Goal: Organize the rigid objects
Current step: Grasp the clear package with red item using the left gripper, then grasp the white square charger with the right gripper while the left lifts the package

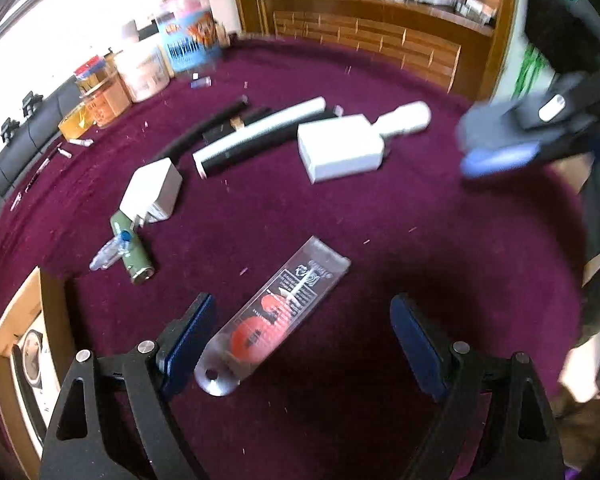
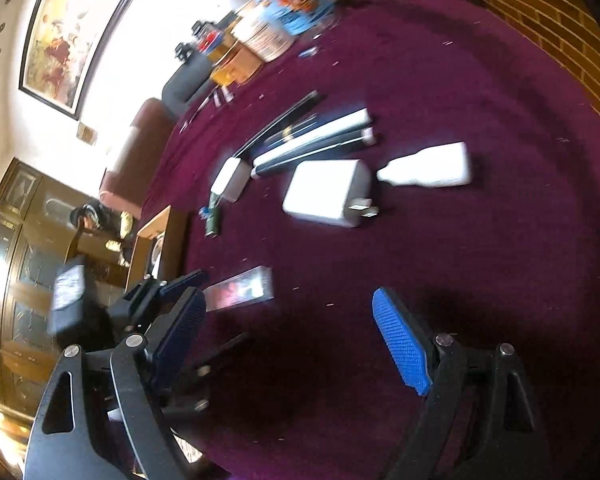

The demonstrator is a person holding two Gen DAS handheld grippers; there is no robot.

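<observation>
- Jars (image 1: 100,96) and tubs stand in a row at the far edge of the maroon tablecloth (image 1: 380,240); the amber-tinted one seems to hold packets, the rest are too blurred to read
- Clear plastic case (image 1: 272,312) lies flat on the cloth with orange round pieces and a printed card inside, a metal hang tab at its near end
- Left gripper (image 1: 300,344) is spread wide and grips nothing; the case lies between its fingers, its tab end just beside the left finger's blue pad (image 1: 188,340), whether touching I cannot tell
- Right gripper (image 2: 296,340) is also wide open and empty, above bare cloth
- Farther out lie a large white charger (image 1: 340,148), a white bottle (image 1: 404,118) just beyond it, a small white plug adapter (image 1: 152,190), a green cylinder (image 1: 134,250) under a clear pen-like item, and a bundle of black and white tubes (image 1: 252,132)
- From the right wrist view the case (image 2: 240,288) lies just beyond the left gripper (image 2: 172,292)
</observation>
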